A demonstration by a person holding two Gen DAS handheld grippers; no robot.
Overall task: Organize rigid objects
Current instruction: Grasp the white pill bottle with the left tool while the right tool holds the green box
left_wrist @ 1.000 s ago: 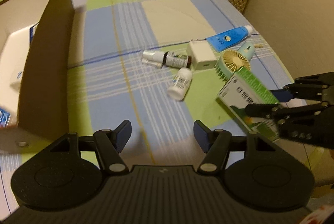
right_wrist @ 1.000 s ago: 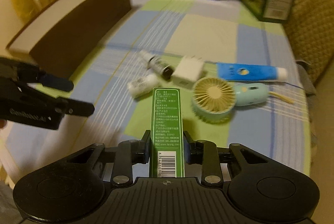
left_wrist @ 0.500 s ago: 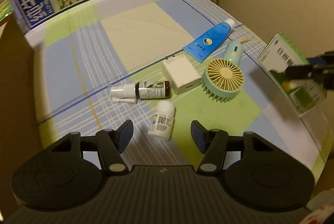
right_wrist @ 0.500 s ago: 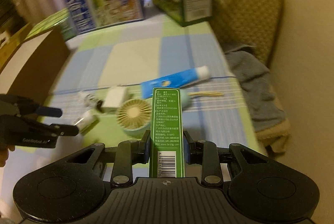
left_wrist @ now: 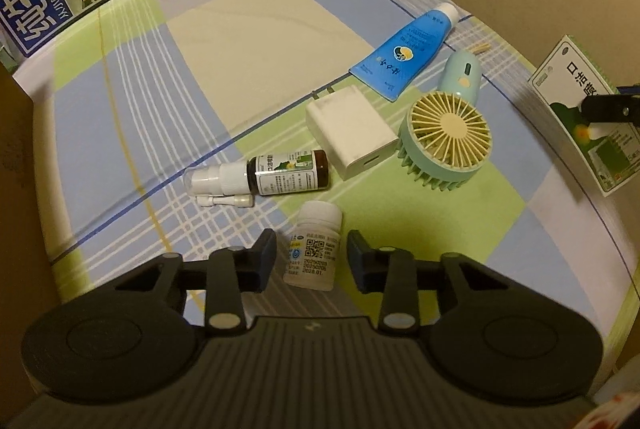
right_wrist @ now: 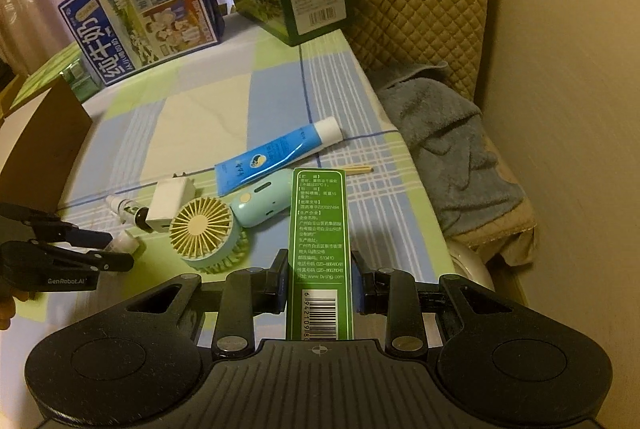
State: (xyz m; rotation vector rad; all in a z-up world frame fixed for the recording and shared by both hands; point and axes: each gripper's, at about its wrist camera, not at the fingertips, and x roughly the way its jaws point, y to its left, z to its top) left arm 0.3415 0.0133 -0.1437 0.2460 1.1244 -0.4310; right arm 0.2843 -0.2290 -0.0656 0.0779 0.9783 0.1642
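The left gripper [left_wrist: 312, 256] stands spread around a white pill bottle [left_wrist: 314, 245] lying flat, gaps either side. Beyond, the right gripper [right_wrist: 321, 281] clamps a green carton [right_wrist: 322, 253] (held aloft) near the table edge [right_wrist: 394, 131].

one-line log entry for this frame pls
left gripper: open, straddling white pill bottle | right gripper: shut on green box | table

Pill bottle [left_wrist: 314, 247] nearest, spray bottle [left_wrist: 280, 173] behind; charger [left_wrist: 350, 131] left of fan [left_wrist: 446, 135].
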